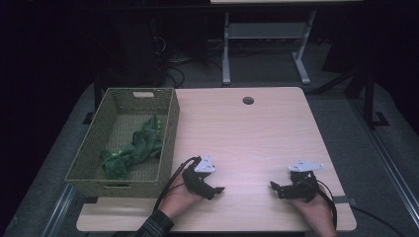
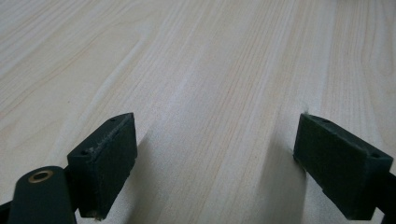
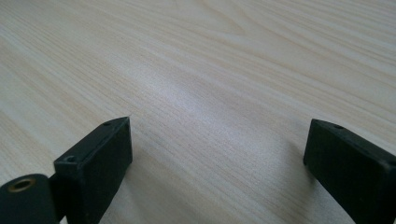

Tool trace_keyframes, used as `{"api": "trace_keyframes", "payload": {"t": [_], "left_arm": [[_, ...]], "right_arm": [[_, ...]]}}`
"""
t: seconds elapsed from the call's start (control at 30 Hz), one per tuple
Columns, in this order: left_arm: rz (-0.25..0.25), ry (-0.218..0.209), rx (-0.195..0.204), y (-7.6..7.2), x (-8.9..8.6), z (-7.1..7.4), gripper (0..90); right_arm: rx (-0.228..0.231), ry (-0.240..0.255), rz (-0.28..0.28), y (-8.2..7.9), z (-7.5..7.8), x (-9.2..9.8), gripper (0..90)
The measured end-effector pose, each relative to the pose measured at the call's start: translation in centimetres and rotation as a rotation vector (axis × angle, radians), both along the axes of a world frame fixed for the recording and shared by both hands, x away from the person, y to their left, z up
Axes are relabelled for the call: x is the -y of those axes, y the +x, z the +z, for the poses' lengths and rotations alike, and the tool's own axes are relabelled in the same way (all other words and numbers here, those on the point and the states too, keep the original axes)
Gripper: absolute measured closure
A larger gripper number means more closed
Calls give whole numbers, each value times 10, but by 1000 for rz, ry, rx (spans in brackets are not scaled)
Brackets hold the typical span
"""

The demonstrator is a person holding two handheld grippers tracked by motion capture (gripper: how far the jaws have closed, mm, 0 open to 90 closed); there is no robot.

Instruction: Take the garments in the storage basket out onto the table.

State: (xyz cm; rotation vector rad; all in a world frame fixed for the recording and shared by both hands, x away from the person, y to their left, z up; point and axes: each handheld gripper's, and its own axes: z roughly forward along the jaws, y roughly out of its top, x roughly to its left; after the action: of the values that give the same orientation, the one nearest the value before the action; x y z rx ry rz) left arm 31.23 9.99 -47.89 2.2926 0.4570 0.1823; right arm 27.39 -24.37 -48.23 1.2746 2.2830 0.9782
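Note:
A green cloth (image 1: 132, 149) lies crumpled inside a woven green basket (image 1: 170, 133) at the table's left side. My left gripper (image 1: 220, 189) rests low on the light wooden table (image 1: 247, 138) near the front edge, just right of the basket, pointing right. My right gripper (image 1: 272, 186) rests at the front right, pointing left toward it. In the left gripper view the jaws of the left gripper (image 2: 215, 154) stand wide apart over bare wood with nothing between them. Bare wood also lies between the wide-apart jaws of the right gripper (image 3: 219, 163) in its own view.
A round cable hole (image 1: 248, 100) sits near the table's far edge. Behind the table are a white desk frame (image 1: 267, 44) and cables on a dark floor. Metal rails run along both sides of the table.

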Motion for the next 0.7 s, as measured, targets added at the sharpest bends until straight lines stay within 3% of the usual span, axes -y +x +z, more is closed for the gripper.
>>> {"api": "trace_keyframes", "payload": {"t": [0.3, 0.43, 0.7], "left_arm": [[-10, -5, 0, 1, 0, 0, 128], [-22, 15, 5, 0, -2, 1, 129], [-27, 13, 35, -1, -1, 12, 131]], "right_arm": [[1, -2, 4, 0, 0, 0, 73], [2, -2, 5, 0, 0, 0, 73], [-1, -1, 3, 0, 0, 0, 73]]}}
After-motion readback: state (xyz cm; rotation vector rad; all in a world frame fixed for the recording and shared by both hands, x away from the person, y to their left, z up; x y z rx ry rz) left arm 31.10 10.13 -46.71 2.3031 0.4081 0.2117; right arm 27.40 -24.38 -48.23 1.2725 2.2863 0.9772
